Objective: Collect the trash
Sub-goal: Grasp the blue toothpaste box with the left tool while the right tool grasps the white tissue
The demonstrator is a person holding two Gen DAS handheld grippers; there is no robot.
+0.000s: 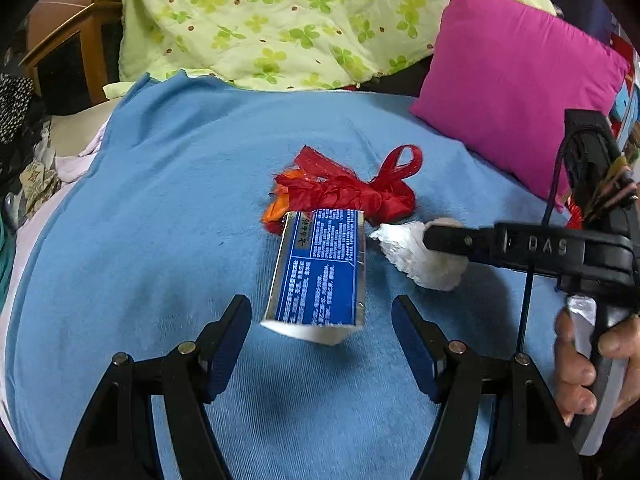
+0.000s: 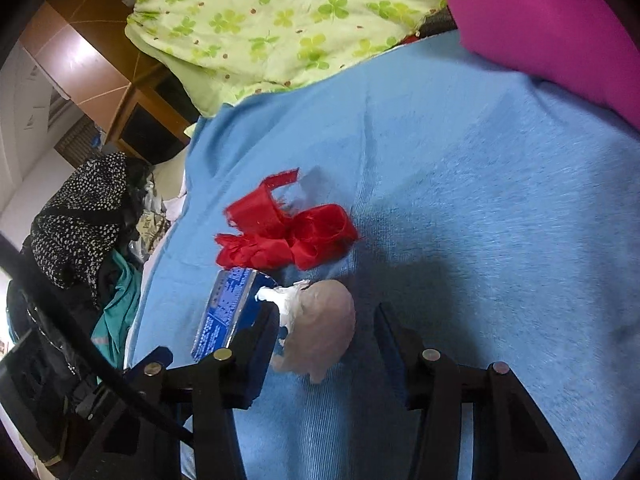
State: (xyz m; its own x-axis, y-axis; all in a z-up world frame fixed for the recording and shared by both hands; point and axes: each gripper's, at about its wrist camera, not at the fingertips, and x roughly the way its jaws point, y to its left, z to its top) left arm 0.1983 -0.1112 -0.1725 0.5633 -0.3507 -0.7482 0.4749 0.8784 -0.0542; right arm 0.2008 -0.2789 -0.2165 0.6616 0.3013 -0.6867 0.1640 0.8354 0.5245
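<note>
Reaching for pickup: both claws apart, left gripper (image 1: 322,344) lined on blue carton (image 1: 320,270) at 12 o'clock, right gripper (image 2: 326,344) straddling tissue wad (image 2: 320,328); next, squeeze.

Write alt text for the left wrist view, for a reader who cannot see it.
The open left claw frames a blue carton lying on a blue blanket. Beyond the carton lies red ribbon; to its right the right claw reaches over a white tissue wad. A pink pillow and a green quilt lie behind.
</note>
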